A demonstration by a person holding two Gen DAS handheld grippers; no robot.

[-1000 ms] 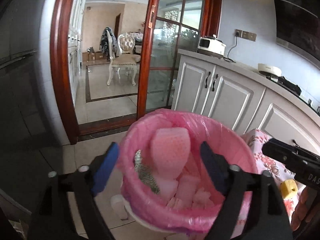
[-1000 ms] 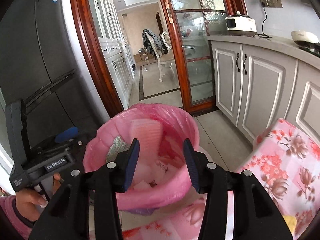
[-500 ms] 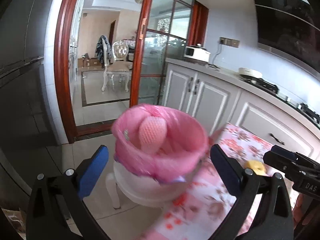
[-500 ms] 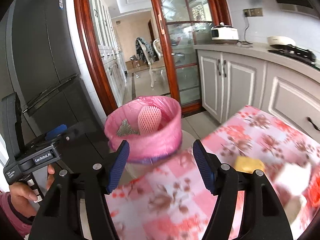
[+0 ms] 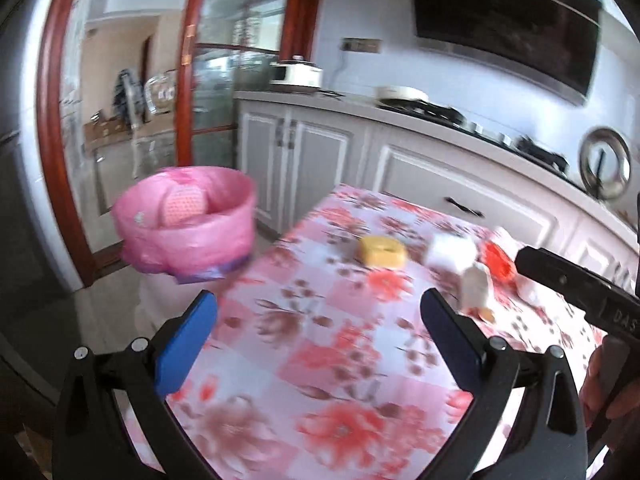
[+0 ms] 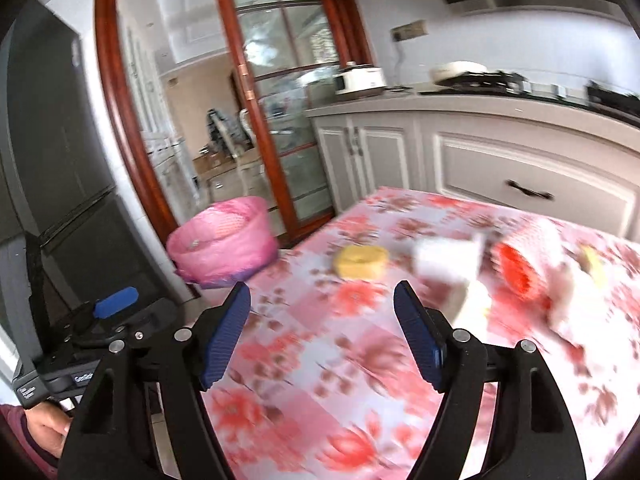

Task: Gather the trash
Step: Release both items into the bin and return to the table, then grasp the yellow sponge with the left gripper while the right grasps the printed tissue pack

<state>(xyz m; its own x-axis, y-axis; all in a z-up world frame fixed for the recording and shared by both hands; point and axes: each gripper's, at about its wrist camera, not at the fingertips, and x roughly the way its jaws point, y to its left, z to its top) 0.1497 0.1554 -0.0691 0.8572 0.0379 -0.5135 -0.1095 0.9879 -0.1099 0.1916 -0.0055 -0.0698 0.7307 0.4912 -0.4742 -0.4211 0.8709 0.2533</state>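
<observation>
A bin lined with a pink bag (image 5: 188,224) stands off the table's left end, with pink foam pieces inside; it also shows in the right wrist view (image 6: 224,240). On the floral tablecloth (image 5: 320,360) lie a yellow tape roll (image 5: 382,251), a white block (image 5: 450,252), a small white bottle (image 5: 474,290) and a red piece (image 5: 498,260), all blurred. My left gripper (image 5: 320,332) is open and empty above the table. My right gripper (image 6: 322,330) is open and empty, short of the yellow roll (image 6: 362,261).
White kitchen cabinets (image 5: 320,156) and a counter with a cooker run behind the table. A glass sliding door with a red wood frame (image 6: 256,100) stands behind the bin. A dark fridge (image 6: 52,160) is on the left.
Both grippers have pulled back from over the bin and swung right over the table. The right jaws opened wider. The bin now sits far left and the table trash has come into view.
</observation>
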